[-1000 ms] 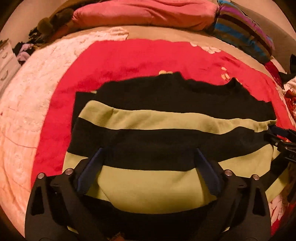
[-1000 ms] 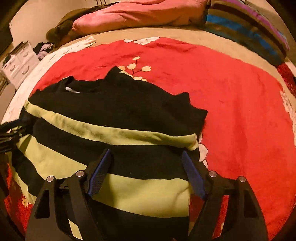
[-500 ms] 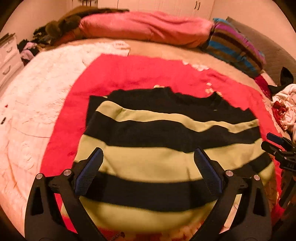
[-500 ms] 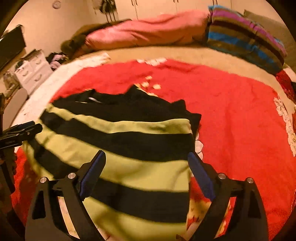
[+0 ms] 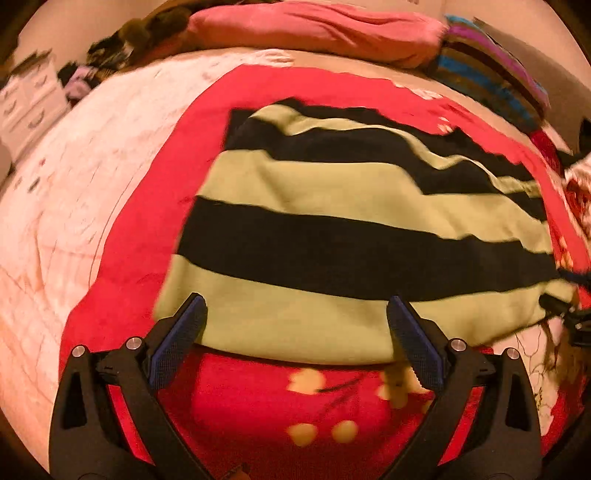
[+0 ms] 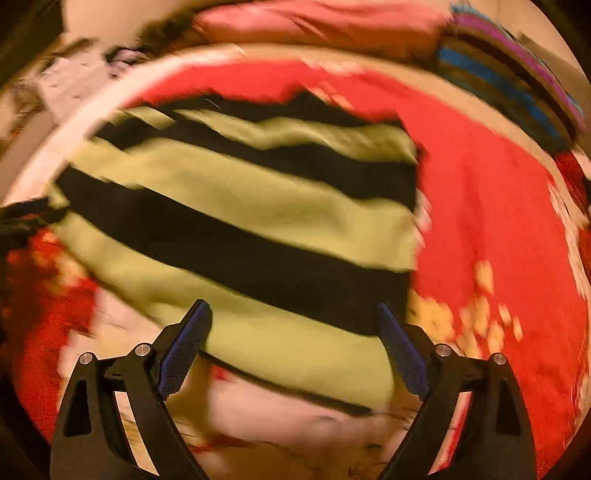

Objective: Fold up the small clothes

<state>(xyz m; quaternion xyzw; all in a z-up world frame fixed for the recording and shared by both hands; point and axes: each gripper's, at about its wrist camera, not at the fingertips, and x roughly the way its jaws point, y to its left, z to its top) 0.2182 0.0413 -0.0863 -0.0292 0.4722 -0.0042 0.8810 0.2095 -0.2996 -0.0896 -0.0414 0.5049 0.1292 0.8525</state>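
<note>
A black and yellow-green striped sweater [image 5: 332, 229] lies folded flat on the red blanket [image 5: 140, 236] on the bed. It also shows in the right wrist view [image 6: 240, 229], blurred. My left gripper [image 5: 295, 332] is open and empty, just above the sweater's near hem. My right gripper [image 6: 291, 332] is open and empty, over the sweater's near right part. The right gripper's tip [image 5: 569, 314] shows at the right edge of the left view. The left gripper's tip [image 6: 22, 218] shows at the left edge of the right view.
A pink pillow [image 5: 314, 29] and a striped cushion [image 5: 491, 77] lie at the head of the bed. A white quilt [image 5: 74, 192] covers the left side. White drawers [image 5: 26, 103] stand far left. Loose clothes [image 5: 580, 184] lie at the right edge.
Both grippers have pulled back toward the near edge of the bed. The sweater's near hem, under the fingers before, now lies flat in front of them. Both views are blurred by motion.
</note>
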